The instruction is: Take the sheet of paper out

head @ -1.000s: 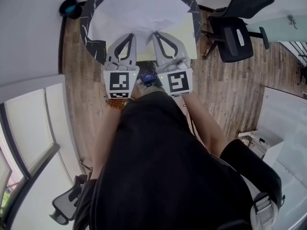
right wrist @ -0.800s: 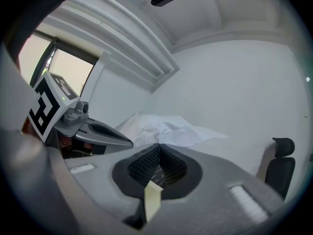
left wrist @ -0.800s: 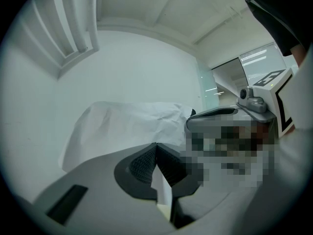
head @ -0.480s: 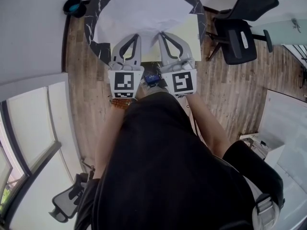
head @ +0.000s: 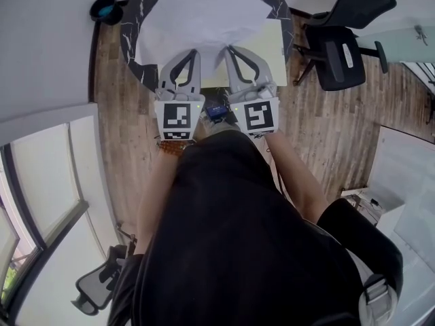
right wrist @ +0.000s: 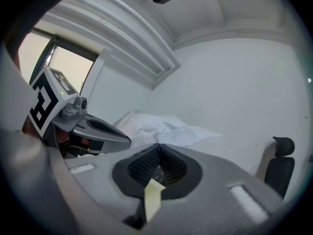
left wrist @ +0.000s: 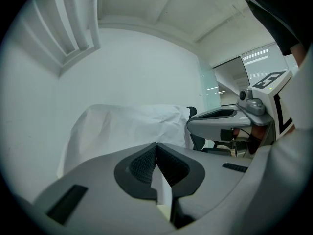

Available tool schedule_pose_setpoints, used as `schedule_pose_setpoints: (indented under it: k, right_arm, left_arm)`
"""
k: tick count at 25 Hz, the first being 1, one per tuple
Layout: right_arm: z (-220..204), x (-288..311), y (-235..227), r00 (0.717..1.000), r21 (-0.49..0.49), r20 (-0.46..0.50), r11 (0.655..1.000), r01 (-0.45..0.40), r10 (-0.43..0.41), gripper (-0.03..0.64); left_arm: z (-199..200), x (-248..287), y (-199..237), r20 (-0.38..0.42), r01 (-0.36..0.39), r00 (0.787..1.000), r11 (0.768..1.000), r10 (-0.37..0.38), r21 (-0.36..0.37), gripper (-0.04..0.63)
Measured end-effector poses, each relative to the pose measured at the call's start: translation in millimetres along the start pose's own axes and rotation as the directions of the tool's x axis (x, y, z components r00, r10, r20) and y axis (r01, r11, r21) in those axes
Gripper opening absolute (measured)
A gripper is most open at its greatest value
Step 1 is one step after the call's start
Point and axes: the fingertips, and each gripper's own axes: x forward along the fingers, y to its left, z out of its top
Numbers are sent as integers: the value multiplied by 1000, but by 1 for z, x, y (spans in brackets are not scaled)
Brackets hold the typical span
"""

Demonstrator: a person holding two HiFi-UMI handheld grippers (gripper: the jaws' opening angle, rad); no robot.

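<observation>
A large creased white sheet of paper (head: 200, 19) hangs over a pale yellow folder (head: 265, 53) above a black white-veined table (head: 132, 46). My left gripper (head: 192, 51) is shut on the white sheet's near edge; in the left gripper view a white strip runs between the closed jaws of this gripper (left wrist: 156, 145), and the sheet (left wrist: 127, 124) billows beyond. My right gripper (head: 230, 48) is shut on the yellow folder: a yellow strip (right wrist: 152, 199) sticks out of the closed jaws of this gripper (right wrist: 159, 146). The two grippers sit side by side, close together.
A black office chair (head: 340, 46) stands right of the table on the wood floor. A dark round object (head: 102, 9) sits at the far left by the wall. Another chair base (head: 95, 291) lies behind me at the lower left. White walls close in on the left.
Both grippers and the sheets have drifted slightly to the right in view. Both grips are unchanged.
</observation>
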Motion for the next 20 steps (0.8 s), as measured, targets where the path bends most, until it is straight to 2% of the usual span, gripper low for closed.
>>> schedule_pose_setpoints:
  k: [20]
  right_arm:
    - [-10,0,3,1000,8,-13,1000,-21,21,-3]
  left_arm:
    - [-7,1,-1,-16,-1,1000,1000,1,-4,-5]
